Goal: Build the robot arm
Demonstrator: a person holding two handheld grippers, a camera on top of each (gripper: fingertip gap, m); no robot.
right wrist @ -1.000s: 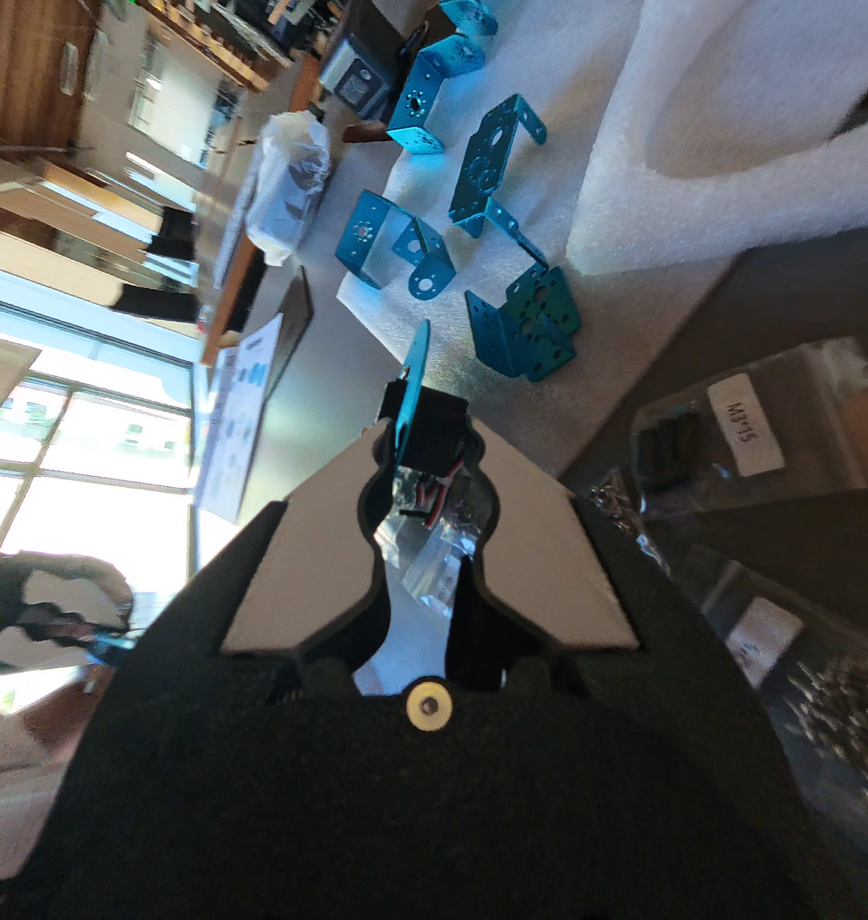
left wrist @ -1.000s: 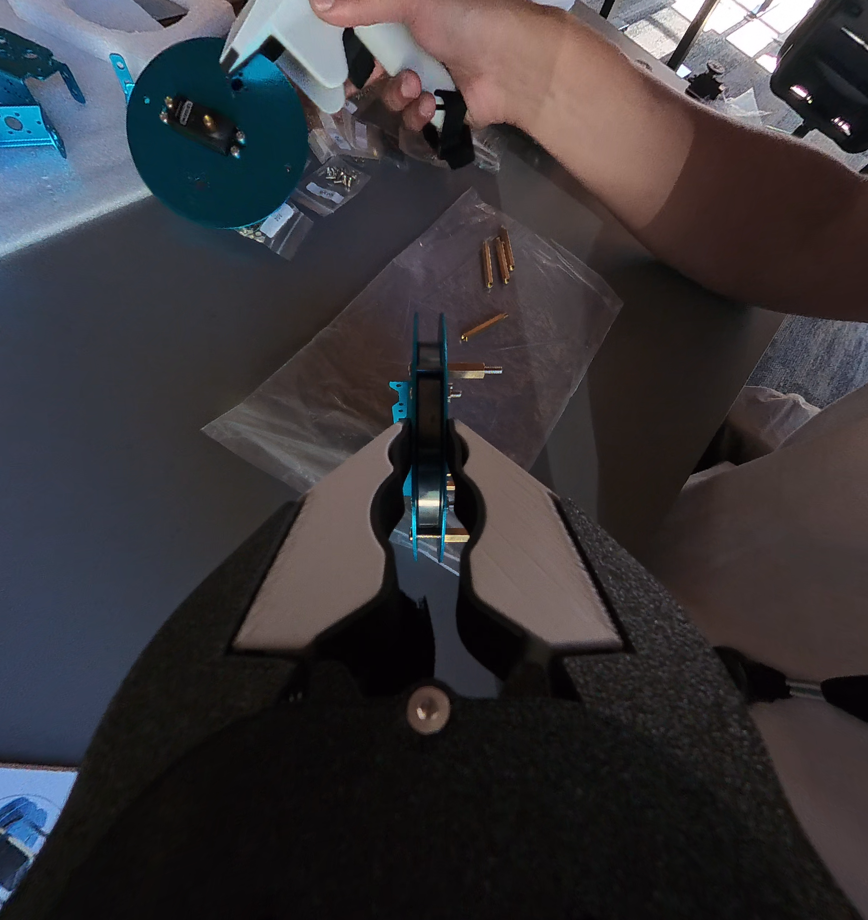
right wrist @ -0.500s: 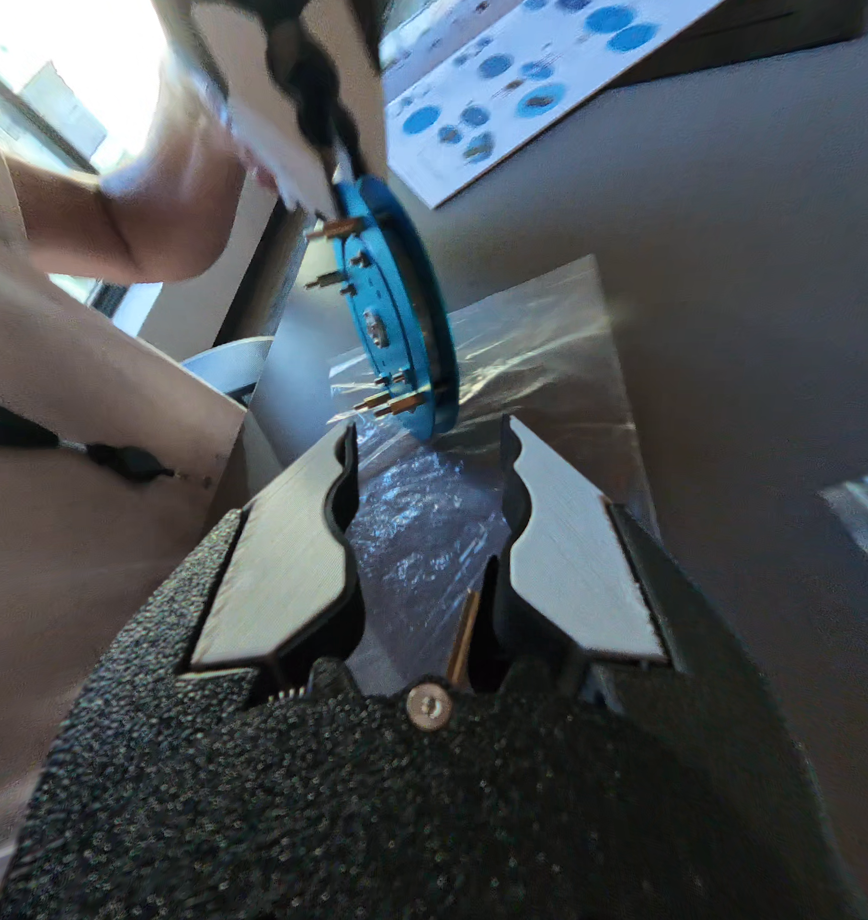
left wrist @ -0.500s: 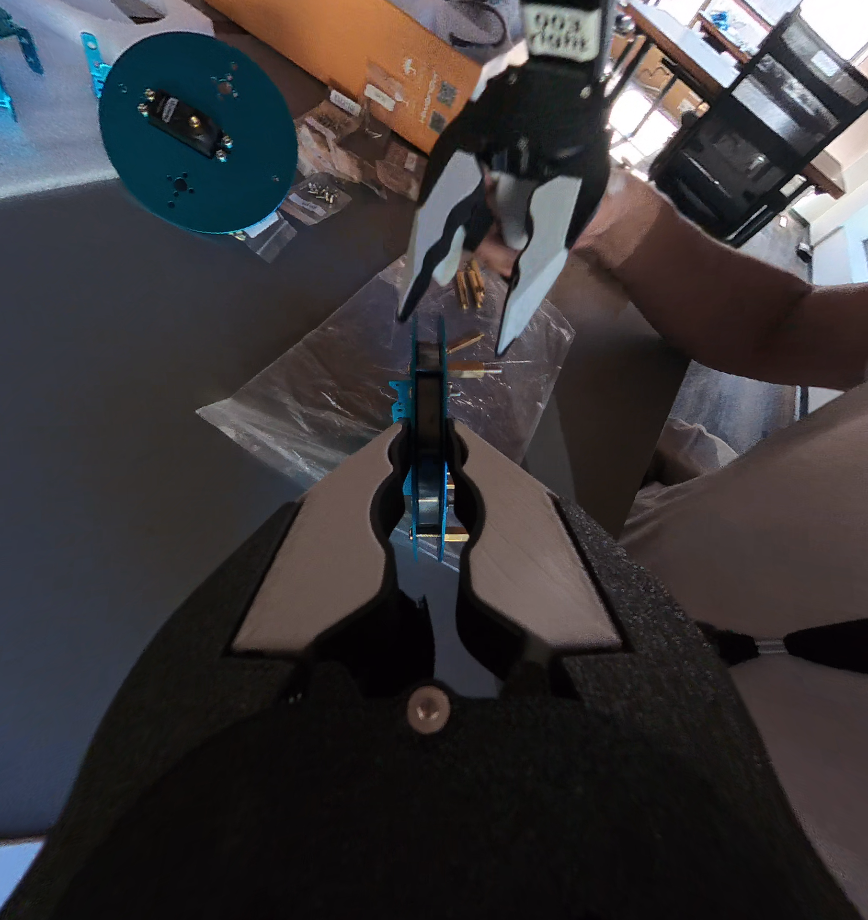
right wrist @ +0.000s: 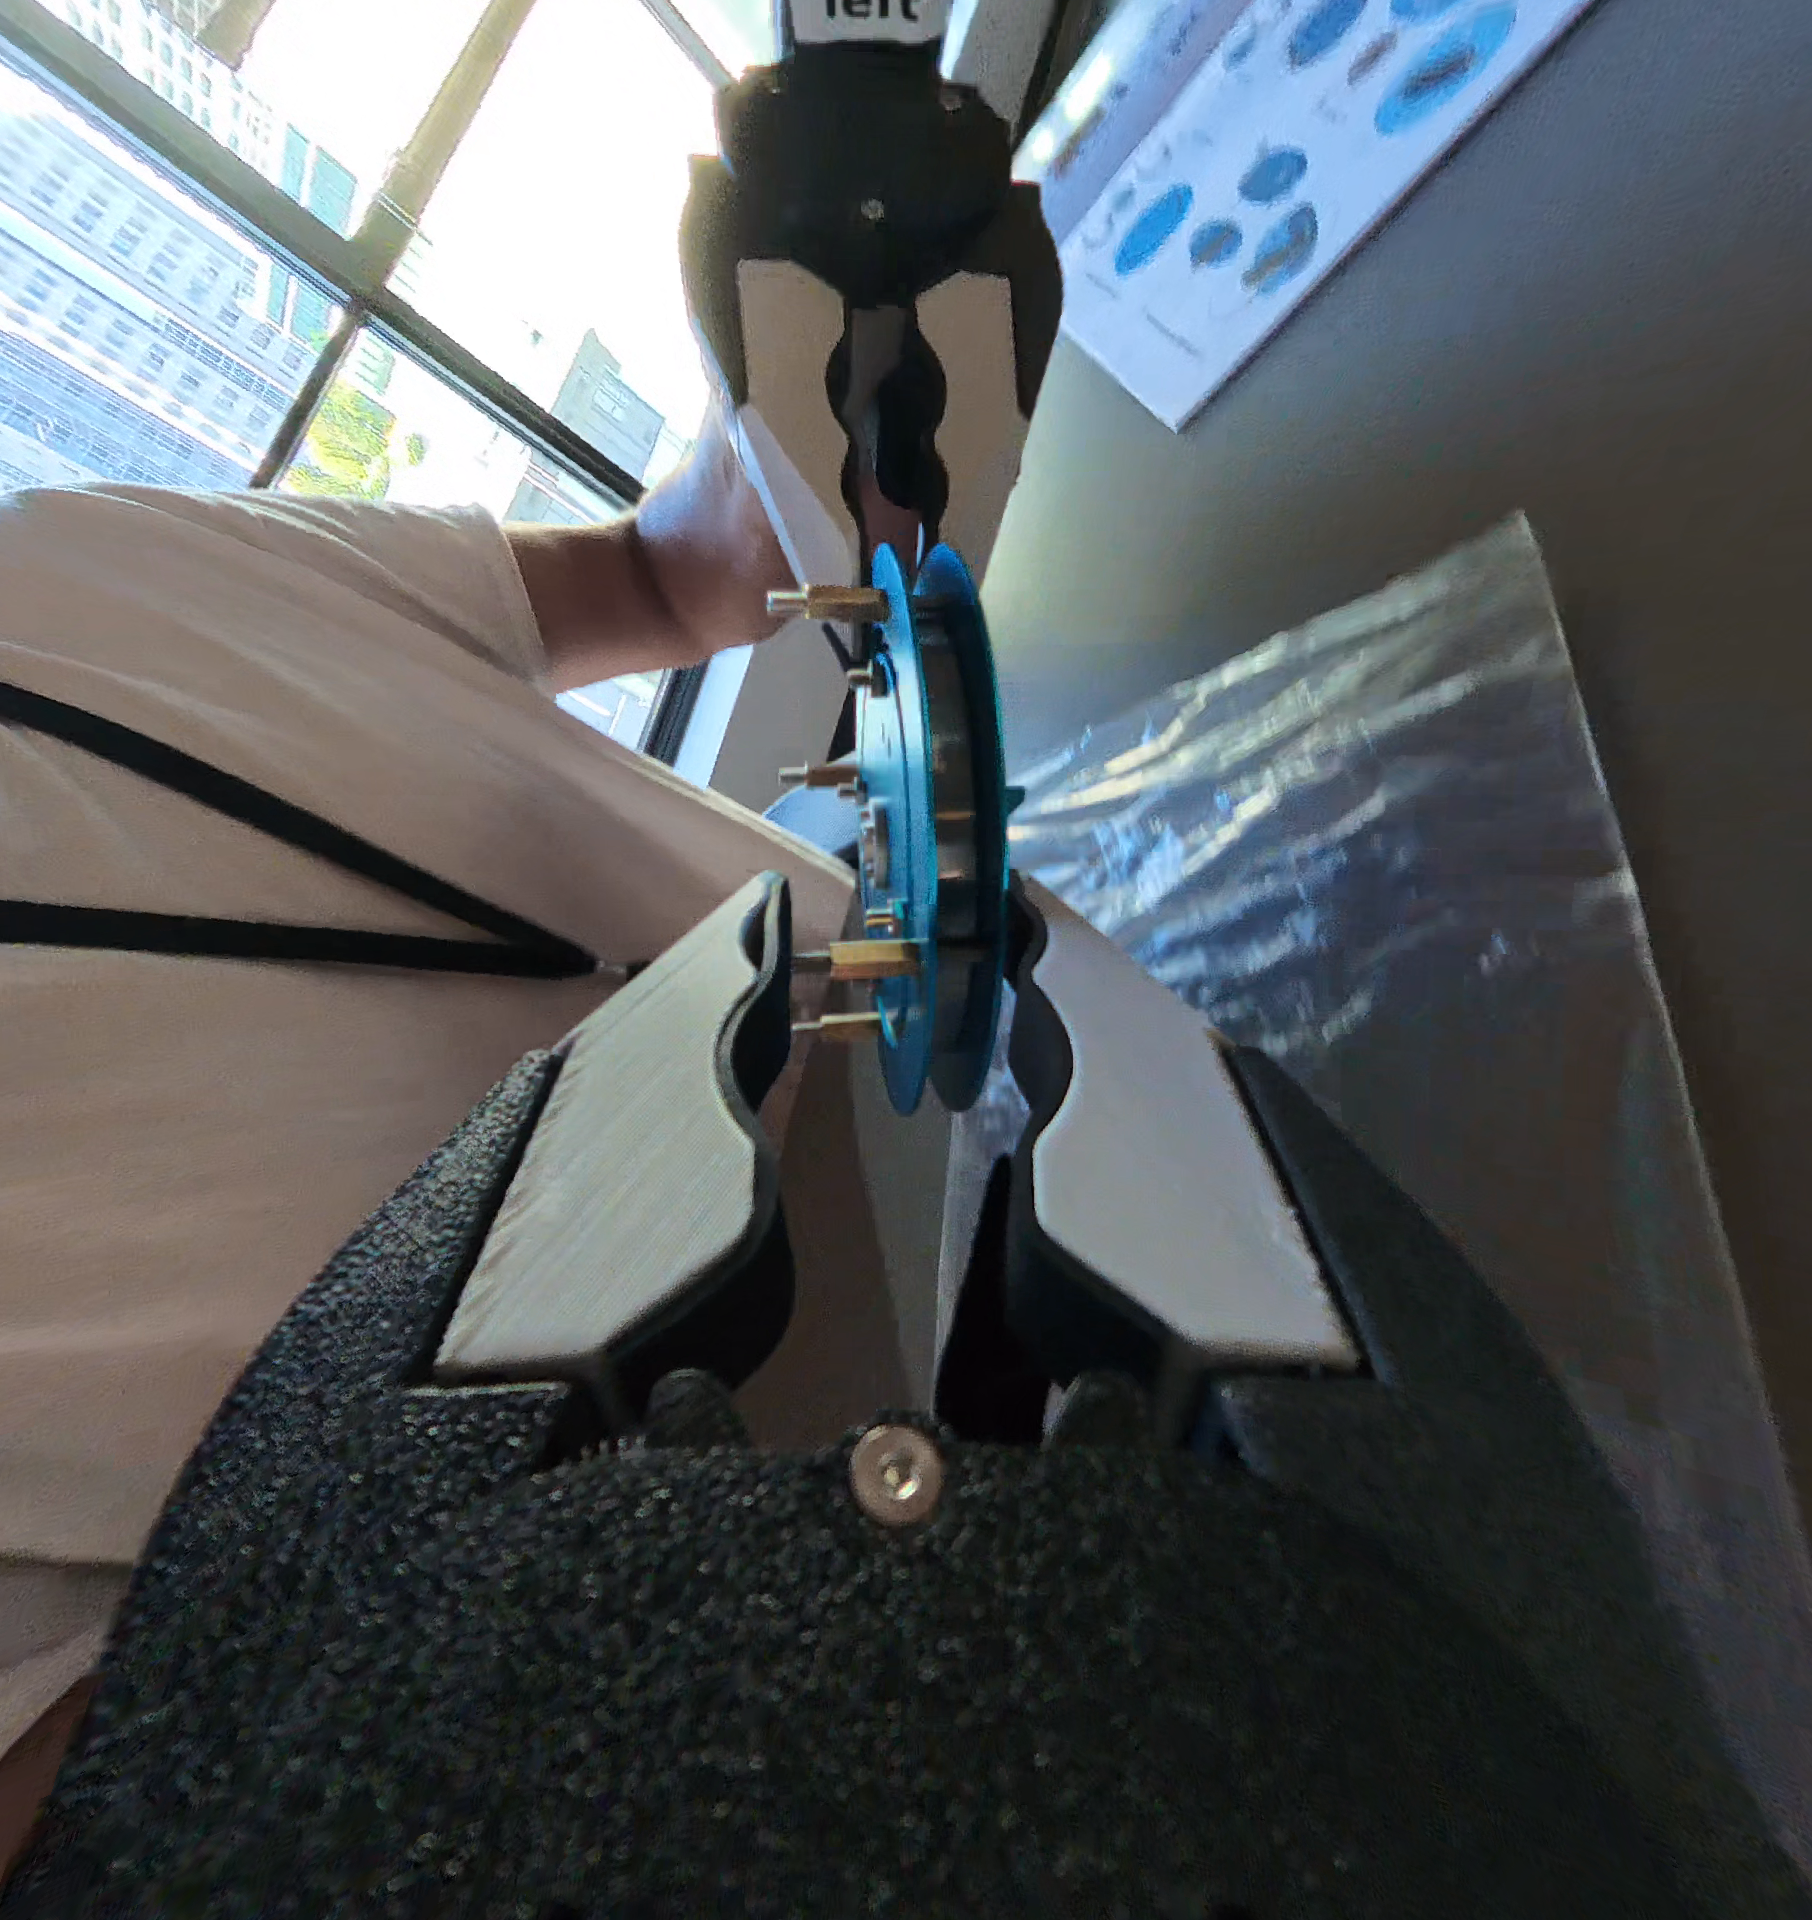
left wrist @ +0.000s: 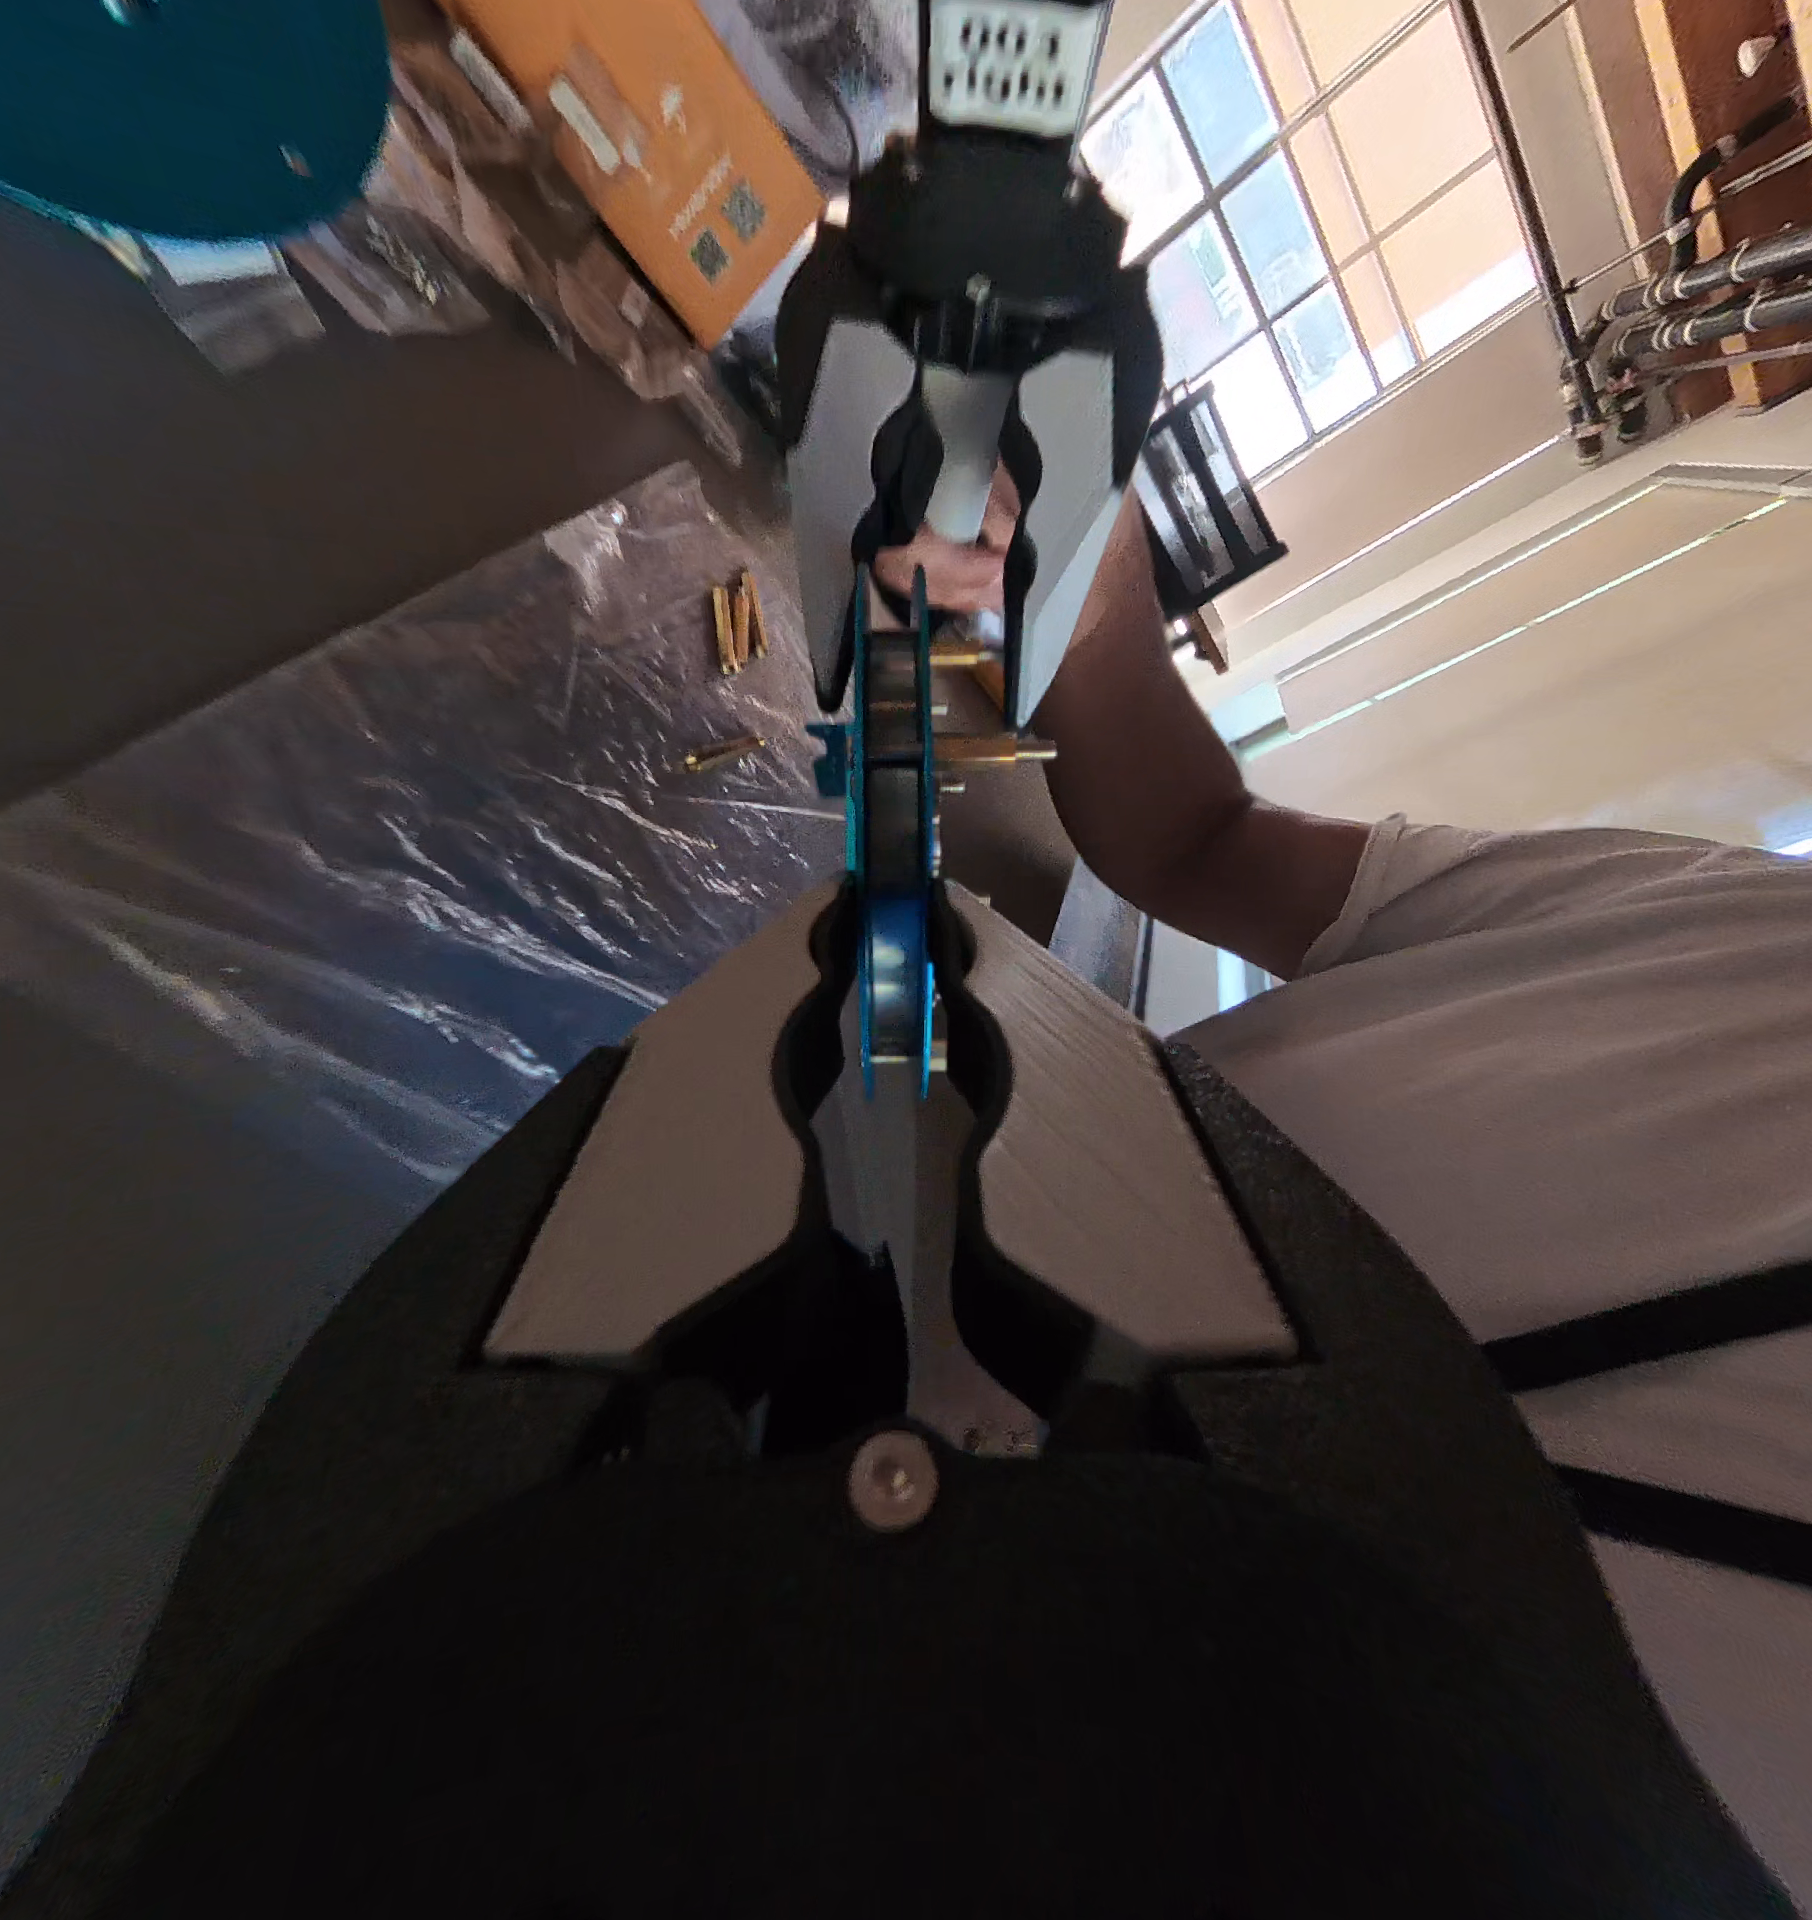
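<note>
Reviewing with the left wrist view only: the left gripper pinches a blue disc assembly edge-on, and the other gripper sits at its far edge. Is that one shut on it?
Observer: No. The right gripper is open, its fingers straddling the blue disc assembly at its edge.
Operator: How many standoffs are mounted?
Observer: Four brass standoffs show, all on one face.
Operator: Anything behind the left gripper?
Observer: A printed sheet with blue pictures on the dark table.

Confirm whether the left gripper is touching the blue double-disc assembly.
Touching. The left wrist view shows the left gripper closed on the blue double-disc assembly, both fingertips pressed against its outer faces with no gap.
</note>
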